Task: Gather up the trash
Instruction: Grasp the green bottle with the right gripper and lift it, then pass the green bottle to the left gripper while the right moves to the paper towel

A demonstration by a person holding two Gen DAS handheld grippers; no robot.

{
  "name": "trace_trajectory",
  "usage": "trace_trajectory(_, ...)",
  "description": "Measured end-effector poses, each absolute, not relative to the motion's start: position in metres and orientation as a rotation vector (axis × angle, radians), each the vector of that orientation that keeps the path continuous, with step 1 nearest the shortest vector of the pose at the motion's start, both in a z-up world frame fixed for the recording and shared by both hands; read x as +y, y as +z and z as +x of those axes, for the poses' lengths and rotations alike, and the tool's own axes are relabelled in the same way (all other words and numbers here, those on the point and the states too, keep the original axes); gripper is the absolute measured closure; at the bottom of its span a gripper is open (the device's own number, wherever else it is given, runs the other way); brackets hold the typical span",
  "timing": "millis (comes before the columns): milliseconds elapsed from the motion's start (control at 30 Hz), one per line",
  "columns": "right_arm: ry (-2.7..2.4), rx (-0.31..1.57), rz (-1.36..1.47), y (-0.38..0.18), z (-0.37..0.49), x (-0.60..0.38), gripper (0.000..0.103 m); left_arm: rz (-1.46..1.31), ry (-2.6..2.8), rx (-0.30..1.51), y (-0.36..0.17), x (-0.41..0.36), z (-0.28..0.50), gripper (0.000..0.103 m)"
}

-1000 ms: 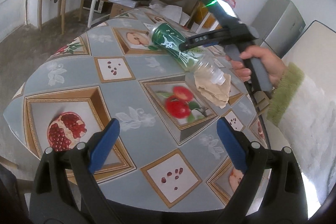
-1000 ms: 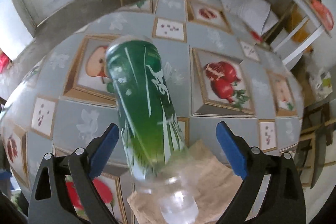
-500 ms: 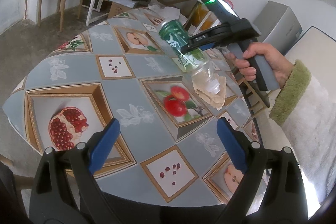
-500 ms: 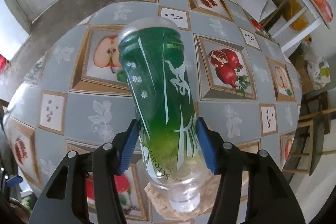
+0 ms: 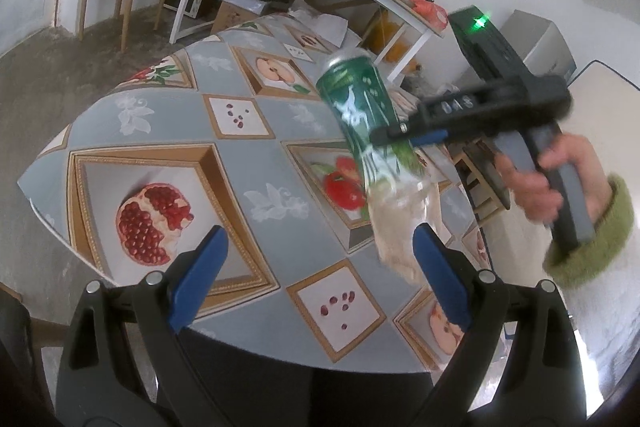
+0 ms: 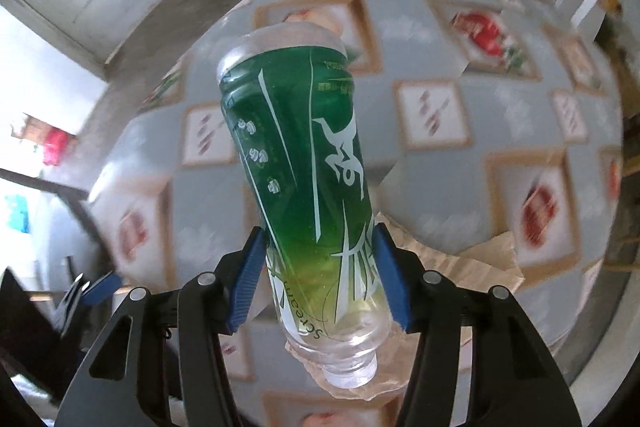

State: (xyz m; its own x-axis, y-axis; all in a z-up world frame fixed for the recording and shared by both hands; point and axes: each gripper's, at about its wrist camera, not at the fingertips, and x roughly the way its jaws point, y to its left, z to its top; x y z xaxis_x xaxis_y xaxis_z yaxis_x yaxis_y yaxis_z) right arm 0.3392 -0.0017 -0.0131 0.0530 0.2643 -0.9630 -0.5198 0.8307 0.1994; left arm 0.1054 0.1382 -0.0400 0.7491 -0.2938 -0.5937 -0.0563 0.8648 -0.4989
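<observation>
Green bottle (image 6: 308, 183) clamped in right claw (image 6: 320, 279) (left claw (image 5: 320, 275) gapes) above table's edge (image 5: 248, 339).

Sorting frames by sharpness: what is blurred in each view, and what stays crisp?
Right wrist view: green bottle and right gripper crisp, tablecloth smeared. Left wrist view: left gripper and tablecloth sharp; bottle and hand slightly blurred.
</observation>
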Motion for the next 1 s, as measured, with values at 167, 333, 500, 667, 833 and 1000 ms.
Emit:
trace_trajectory(167, 0.589, 1.452, -0.048, -0.024, 0.310, -0.020, 0.050, -0.571, -0.201, 0.728, -0.046, 0.148, 0.092, 0.014)
trace_trajectory(333, 0.565, 1.496, 0.214, -0.037, 0.287, -0.058, 0.050, -0.660, -0.307, 0.740, -0.052, 0.152, 0.087, 0.014)
trace_trajectory(500, 0.552, 1.528, 0.445, -0.052, 0.266, -0.093, 0.049, -0.697, -0.411, 0.755, -0.052, 0.142, 0.089, 0.014)
trace_trajectory(667, 0.579, 1.536, 0.590, -0.060, 0.255, -0.111, 0.048, -0.726, -0.491, 0.791, -0.056, 0.128, 0.095, 0.014)
trace_trajectory(833, 0.678, 1.536, 0.687, -0.064, 0.247, -0.115, 0.046, -0.730, -0.511, 0.814, -0.057, 0.116, 0.103, 0.014)
trace_trajectory(1000, 0.602, 1.377, 0.585, -0.039, 0.241, -0.135, 0.044, -0.701, -0.488, 0.820, -0.056, 0.113, 0.108, 0.015)
